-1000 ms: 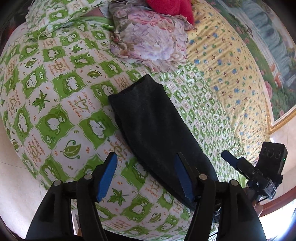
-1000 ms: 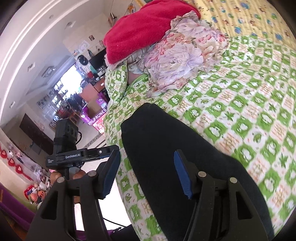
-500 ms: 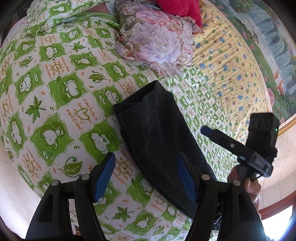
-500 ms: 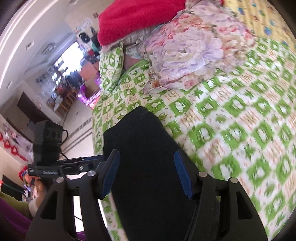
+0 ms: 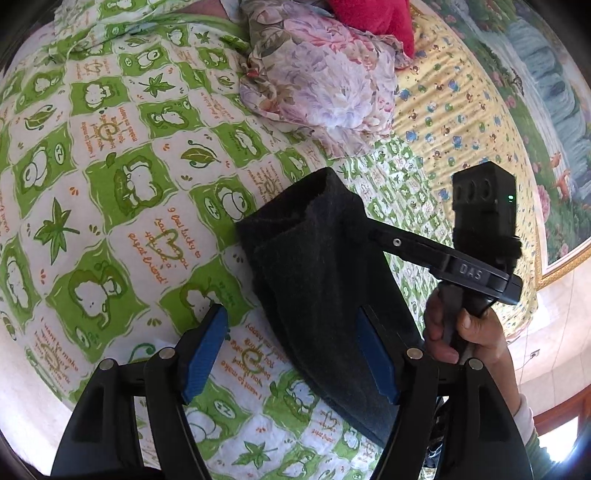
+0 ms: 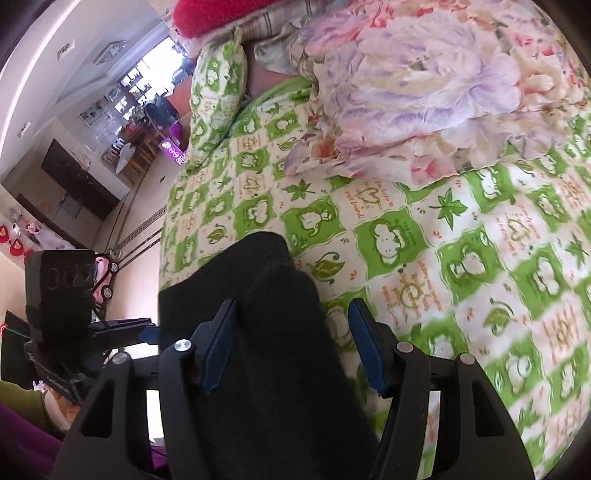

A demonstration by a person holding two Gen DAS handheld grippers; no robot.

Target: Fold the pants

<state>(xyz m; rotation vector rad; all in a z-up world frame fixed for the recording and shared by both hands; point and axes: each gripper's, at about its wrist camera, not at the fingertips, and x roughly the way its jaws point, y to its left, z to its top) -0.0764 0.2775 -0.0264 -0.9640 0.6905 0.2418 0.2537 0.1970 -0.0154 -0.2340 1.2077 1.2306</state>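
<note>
The black pants (image 5: 325,288) lie folded into a long strip on the green-checked bedsheet (image 5: 110,184), with their open end pointing away from me. My left gripper (image 5: 291,350) hovers over the near part of the strip. Its jaws are opening; the strip's left edge lies between them and the pads do not press on it. My right gripper (image 5: 376,234) comes in from the right, held by a hand (image 5: 454,332). In the right wrist view the right gripper (image 6: 291,343) is open, straddling the pants (image 6: 258,314) near their end. My left gripper (image 6: 147,332) shows at the left.
A floral cloth pile (image 5: 332,81) and a red blanket (image 5: 369,18) lie at the far end of the bed. A yellow patterned sheet (image 5: 461,122) covers the right side. The bed's edge drops to the floor (image 6: 140,229) beside the pants.
The right gripper has swung in from the lower right and come down over the pants. The left gripper has edged forward, and its jaws stand a little wider.
</note>
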